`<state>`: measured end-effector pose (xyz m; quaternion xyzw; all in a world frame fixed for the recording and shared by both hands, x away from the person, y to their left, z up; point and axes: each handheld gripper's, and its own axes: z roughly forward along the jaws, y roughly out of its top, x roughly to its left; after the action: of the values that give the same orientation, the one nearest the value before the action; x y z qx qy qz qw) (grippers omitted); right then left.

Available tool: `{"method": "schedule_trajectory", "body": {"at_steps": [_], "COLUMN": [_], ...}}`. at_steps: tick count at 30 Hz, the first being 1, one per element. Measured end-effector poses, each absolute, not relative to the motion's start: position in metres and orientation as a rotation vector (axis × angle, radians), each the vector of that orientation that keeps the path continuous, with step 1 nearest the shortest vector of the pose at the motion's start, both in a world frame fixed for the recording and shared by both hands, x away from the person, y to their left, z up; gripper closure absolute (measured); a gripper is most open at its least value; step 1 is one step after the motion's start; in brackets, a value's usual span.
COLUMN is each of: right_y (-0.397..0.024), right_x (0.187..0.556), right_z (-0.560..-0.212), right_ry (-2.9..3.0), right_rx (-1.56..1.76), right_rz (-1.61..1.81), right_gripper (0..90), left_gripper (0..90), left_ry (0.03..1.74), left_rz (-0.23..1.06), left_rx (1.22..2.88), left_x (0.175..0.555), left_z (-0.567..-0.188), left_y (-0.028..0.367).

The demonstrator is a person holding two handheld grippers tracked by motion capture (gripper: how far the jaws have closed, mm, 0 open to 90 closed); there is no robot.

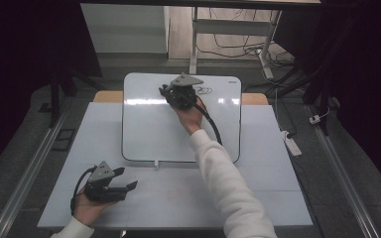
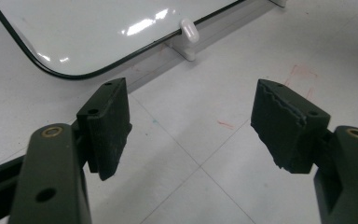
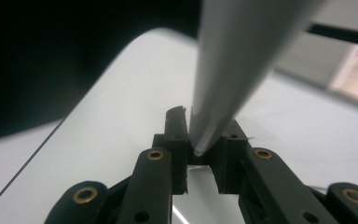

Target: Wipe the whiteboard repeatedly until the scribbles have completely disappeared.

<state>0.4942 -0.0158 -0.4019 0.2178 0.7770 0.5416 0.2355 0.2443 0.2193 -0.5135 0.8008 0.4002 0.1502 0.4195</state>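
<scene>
Right gripper view has the pen (image 3: 233, 60) front and centre: a grey, blurry shaft pinched between the two black jaws of the right gripper (image 3: 204, 140), so that tool is clamped on the pen, which sticks up and away past the camera. Under it is the whiteboard (image 3: 121, 121), glossy white with a thin dark rim. In the high view the right gripper (image 1: 171, 94) sits over the far part of the whiteboard (image 1: 149, 129), just left of a small black scribble (image 1: 204, 90) near the far right corner. The board lies flat on the far middle of the table (image 1: 268, 188). The left gripper (image 1: 126, 181) rests low over the near left of the table, well apart from the board, jaws spread wide with nothing between them. The left gripper view shows the board's near edge with a small white clip (image 2: 189, 31) on it.
</scene>
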Motion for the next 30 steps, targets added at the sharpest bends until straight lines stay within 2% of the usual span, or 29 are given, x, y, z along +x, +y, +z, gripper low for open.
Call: {"method": "schedule_trajectory", "body": {"at_steps": [6, 11, 16, 21, 26, 30], "right_y": [-0.030, -0.018, -0.032, -0.017, -0.031, -0.025], "right_x": [0.511, 0.499, 0.510, 0.498, 0.509, 0.504], "right_z": [-0.389, -0.398, -0.389, -0.402, -0.392, -0.398], "right_ry": [1.992, 2.104, 1.973, 2.087, 1.958, 2.012], "right_rx": [0.728, 0.598, 0.719, 0.601, 0.715, 0.643], "right_rz": [1.553, 1.481, 1.546, 1.511, 1.555, 1.547], "right_gripper": [77.5, 77.5, 77.6, 77.6, 77.6, 77.6], "left_gripper": [28.8, 28.8, 28.8, 28.8, 28.8, 28.8], "left_ry": [1.005, 1.011, 1.007, 1.013, 1.006, 1.012], "left_rz": [0.381, 0.378, 0.382, 0.378, 0.384, 0.382], "left_rx": [2.004, 2.002, 2.002, 2.004, 2.001, 1.997], "left_x": [0.243, 0.244, 0.243, 0.244, 0.242, 0.243], "left_z": [-0.513, -0.514, -0.513, -0.514, -0.513, -0.513], "left_y": [0.220, 0.221, 0.221, 0.221, 0.221, 0.223]}}
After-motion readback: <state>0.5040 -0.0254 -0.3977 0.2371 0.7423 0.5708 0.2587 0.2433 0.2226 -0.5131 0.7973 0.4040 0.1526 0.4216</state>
